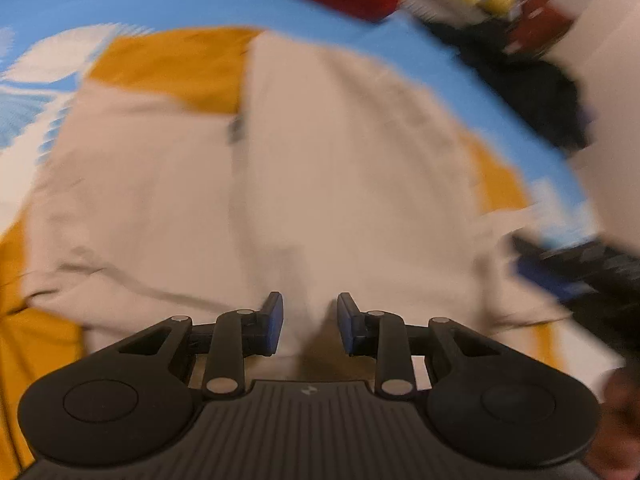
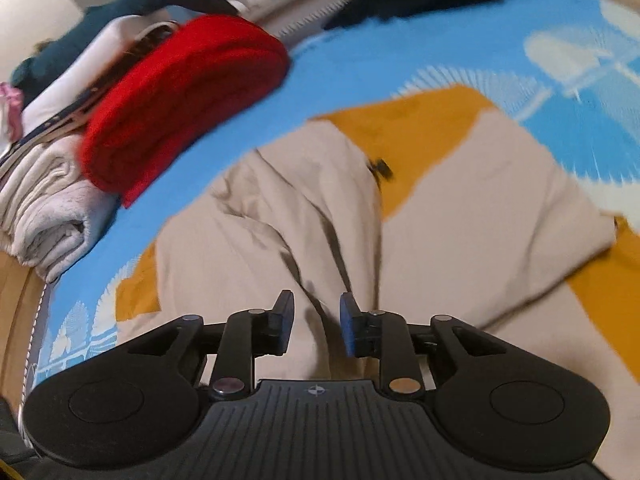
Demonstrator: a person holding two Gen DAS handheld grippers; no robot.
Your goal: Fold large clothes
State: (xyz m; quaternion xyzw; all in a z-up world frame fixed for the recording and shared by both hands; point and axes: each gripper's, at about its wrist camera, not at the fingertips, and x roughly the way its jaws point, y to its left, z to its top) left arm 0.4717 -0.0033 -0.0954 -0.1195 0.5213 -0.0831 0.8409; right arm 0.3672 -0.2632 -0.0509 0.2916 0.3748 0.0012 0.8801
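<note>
A large beige garment (image 1: 328, 168) lies spread on a blue, white and mustard patterned bedspread (image 1: 168, 64); it also shows in the right wrist view (image 2: 460, 224), creased along its middle. My left gripper (image 1: 310, 322) hovers over the garment's near edge, its jaws apart with beige cloth seen between them. My right gripper (image 2: 317, 324) is over the wrinkled part of the garment, its jaws also apart and holding nothing. The right gripper shows blurred at the right edge of the left wrist view (image 1: 560, 272).
A folded red garment (image 2: 180, 96) lies on the bedspread (image 2: 360, 60) at the far left, beside a stack of folded white and grey clothes (image 2: 44, 200). Dark clothes (image 1: 532, 92) are heaped at the bed's far side. A wooden bed edge (image 2: 16, 304) runs at left.
</note>
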